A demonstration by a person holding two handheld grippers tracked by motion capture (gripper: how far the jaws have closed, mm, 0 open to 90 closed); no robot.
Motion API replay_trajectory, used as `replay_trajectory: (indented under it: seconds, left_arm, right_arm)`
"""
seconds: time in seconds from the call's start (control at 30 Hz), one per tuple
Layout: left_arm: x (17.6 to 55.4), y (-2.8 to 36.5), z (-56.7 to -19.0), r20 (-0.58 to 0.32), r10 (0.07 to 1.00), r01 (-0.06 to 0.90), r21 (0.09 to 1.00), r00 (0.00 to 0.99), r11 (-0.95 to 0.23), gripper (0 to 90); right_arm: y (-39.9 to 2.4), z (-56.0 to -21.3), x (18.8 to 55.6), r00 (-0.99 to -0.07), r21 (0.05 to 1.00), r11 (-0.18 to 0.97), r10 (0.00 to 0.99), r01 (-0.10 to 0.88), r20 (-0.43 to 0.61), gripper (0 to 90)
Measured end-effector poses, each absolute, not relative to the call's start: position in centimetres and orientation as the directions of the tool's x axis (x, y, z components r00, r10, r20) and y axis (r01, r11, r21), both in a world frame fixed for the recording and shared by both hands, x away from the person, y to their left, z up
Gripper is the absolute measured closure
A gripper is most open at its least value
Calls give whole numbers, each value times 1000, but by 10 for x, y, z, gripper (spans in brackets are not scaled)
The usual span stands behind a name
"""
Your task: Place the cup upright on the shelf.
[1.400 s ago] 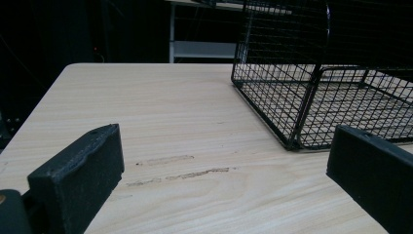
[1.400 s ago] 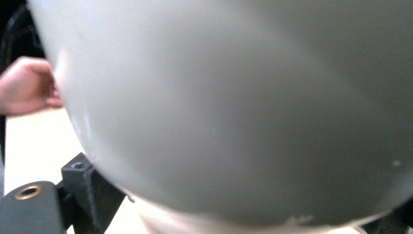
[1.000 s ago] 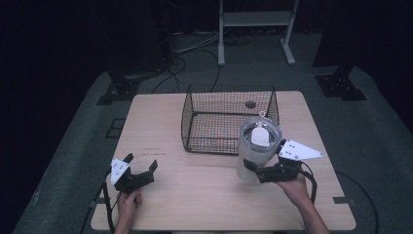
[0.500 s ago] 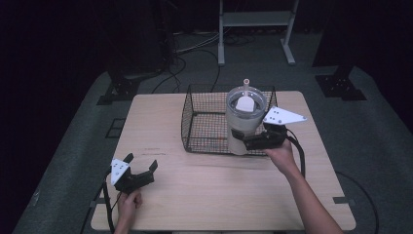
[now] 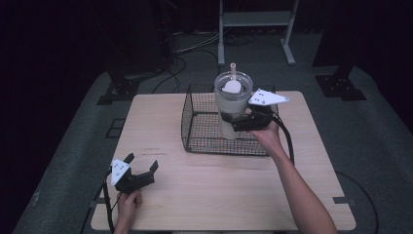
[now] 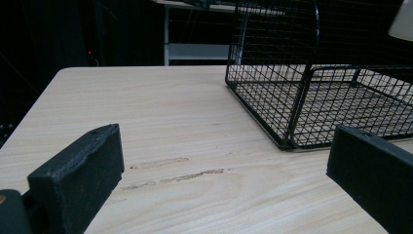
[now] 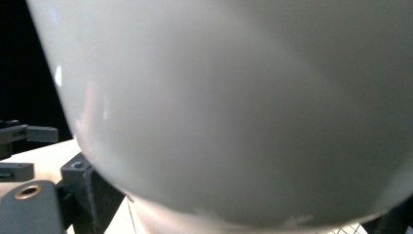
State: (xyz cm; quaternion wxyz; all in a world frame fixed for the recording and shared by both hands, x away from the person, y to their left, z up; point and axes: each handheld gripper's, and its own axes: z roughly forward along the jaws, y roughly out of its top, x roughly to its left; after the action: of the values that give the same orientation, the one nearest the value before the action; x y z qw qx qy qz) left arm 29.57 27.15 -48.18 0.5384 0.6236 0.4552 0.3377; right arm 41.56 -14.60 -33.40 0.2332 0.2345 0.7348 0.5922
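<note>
Near the surface's (image 5: 204, 195) front left corner, the left gripper (image 5: 141, 173) rests low, its fingers (image 6: 80, 168) spread wide with nothing between them; in the left gripper view they frame bare wood grain and the near corner of the wire basket (image 6: 311, 92); the basket (image 5: 195, 124) stands toward the far edge of the surface, a little right of its middle, open at the top. Over the basket's right half the pale tumbler (image 5: 233, 105) is held upright, its long axis vertical, its clear lidded mouth pointing up and a straw rising from the lid; its base hangs inside the basket's outline, though whether it touches the wire floor cannot be told. The right gripper (image 5: 239, 121) clamps the tumbler's lower body from the right side, fingers closed against it; in the right gripper view the tumbler's (image 7: 234, 107) pale wall looms close. The person's right hand (image 5: 268, 134) holds that gripper above the basket's right rim.
</note>
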Motion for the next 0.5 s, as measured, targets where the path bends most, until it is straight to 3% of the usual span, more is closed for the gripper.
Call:
replay_trajectory:
  seconds: [0.5]
  left_arm:
    - [294, 273, -482, -70, 924, 195, 981, 375, -4, 0]
  right_arm:
    - [-121, -344, 464, -786, 966, 220, 618, 133, -33, 87]
